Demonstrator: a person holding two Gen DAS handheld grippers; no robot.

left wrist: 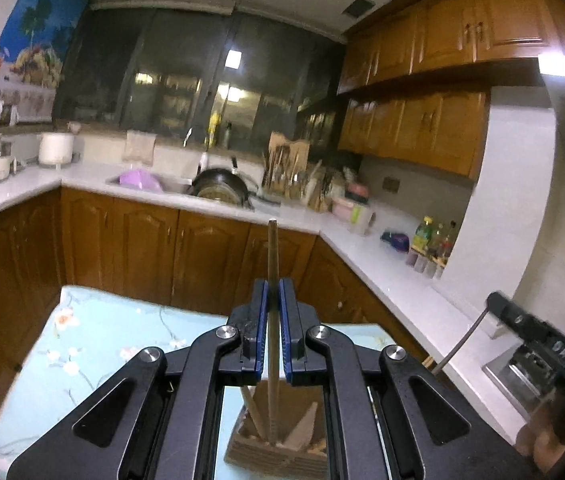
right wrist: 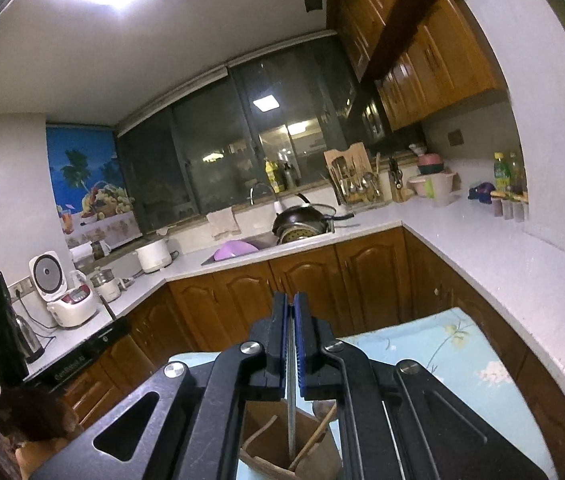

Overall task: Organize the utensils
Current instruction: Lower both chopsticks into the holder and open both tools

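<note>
Pinching a wooden chopstick (left wrist: 272,264) in the left wrist view, the left claw (left wrist: 272,300) has its blue pads pressed together on the stick, whose lower end drops into the wooden utensil holder (left wrist: 278,446) standing on the floral-clothed desk (left wrist: 94,332), among other wooden pieces. Over to the right wrist view, the right claw (right wrist: 291,312) is clamped on a thin metal utensil handle (right wrist: 291,404) running down into the same holder (right wrist: 282,468). To do this well, I'd say keep each piece upright and lower it straight into its compartment, clear of the neighbours, before easing the grip.
</note>
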